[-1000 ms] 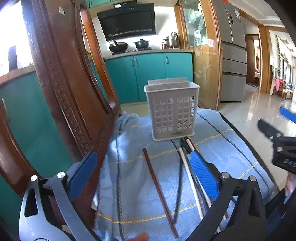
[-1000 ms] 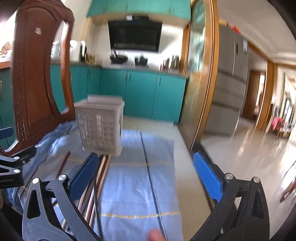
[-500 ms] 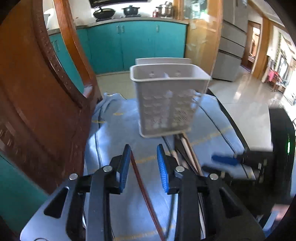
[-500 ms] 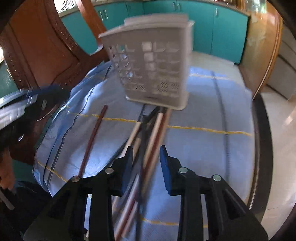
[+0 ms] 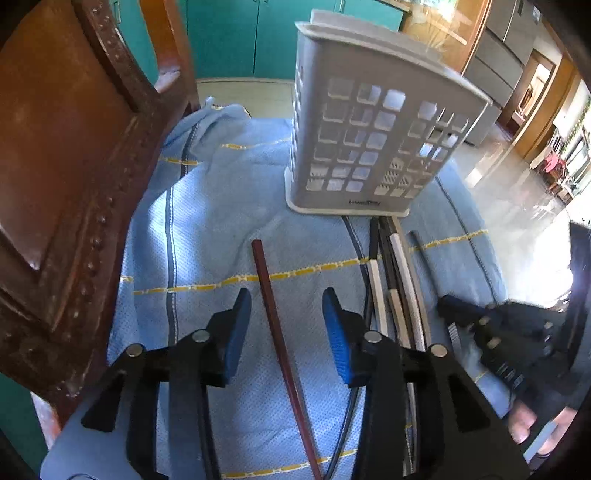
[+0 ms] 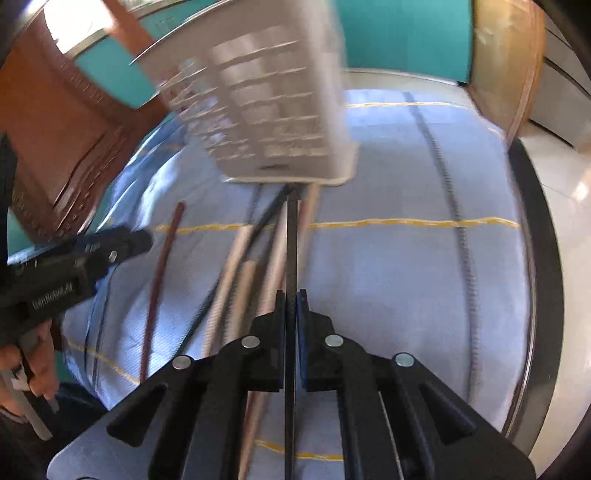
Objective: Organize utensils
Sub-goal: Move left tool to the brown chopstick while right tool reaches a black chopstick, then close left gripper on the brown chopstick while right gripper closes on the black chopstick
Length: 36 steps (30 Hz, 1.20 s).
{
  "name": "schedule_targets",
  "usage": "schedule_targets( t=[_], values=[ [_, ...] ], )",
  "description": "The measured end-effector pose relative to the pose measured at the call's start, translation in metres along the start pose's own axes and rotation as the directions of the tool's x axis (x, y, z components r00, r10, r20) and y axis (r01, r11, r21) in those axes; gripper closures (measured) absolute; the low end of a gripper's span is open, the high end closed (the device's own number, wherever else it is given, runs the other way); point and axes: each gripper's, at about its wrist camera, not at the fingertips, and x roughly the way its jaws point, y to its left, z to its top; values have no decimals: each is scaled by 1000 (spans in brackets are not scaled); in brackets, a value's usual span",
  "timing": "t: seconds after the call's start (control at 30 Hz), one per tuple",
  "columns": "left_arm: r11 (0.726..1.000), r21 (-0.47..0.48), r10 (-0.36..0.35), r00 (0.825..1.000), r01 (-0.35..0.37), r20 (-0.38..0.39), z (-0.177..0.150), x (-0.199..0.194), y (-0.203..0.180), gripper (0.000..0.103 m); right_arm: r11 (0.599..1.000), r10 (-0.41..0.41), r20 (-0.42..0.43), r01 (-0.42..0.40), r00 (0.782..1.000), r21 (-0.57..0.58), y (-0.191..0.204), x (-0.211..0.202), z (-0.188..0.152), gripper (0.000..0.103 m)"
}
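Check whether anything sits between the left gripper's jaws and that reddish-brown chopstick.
Nothing visible. The reddish-brown chopstick lies alone on the blue cloth, already between the left gripper's open jaws, untouched by either pad. The other chopsticks lie apart, to its right.

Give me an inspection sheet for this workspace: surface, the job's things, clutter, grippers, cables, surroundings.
Surface: blue cloth over a table.
Job's things: white basket upright; red-brown chopstick apart; chopstick bundle beside it.
Clutter: nothing seen.
Grippers: left gripper open astride the red-brown chopstick, after closing then reopening; right gripper just closed on a black chopstick.
Cables: nothing seen.
Surroundings: wooden chair, teal cabinets.
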Motion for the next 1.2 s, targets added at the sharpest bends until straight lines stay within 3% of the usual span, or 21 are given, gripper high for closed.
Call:
schedule_targets(
  t=[0.1,0.23,0.4,0.73,1.0,1.2],
  values=[
    [999,7,36,999,-36,-34,-2,16,-2,62,996,-83,4,83,997,29,-16,1,2,96],
    [998,-20,51,995,-53,-89,1,31,8,62,994,-102,7,101,995,49,-24,5,5,89],
    [997,-2,76,993,-77,-94,4,42,7,63,989,-148,28,148,989,24,-20,11,17,82],
    [996,-29,78,993,-81,-91,20,55,9,58,989,-146,5,146,989,27,-23,26,22,80],
    [997,-7,76,994,-77,-80,13,58,0,41,988,-153,13,153,988,18,-18,27,20,77],
    [996,2,84,994,-84,-72,16,63,-3,39,987,-162,18,162,987,-6,-9,24,14,73]
  ],
)
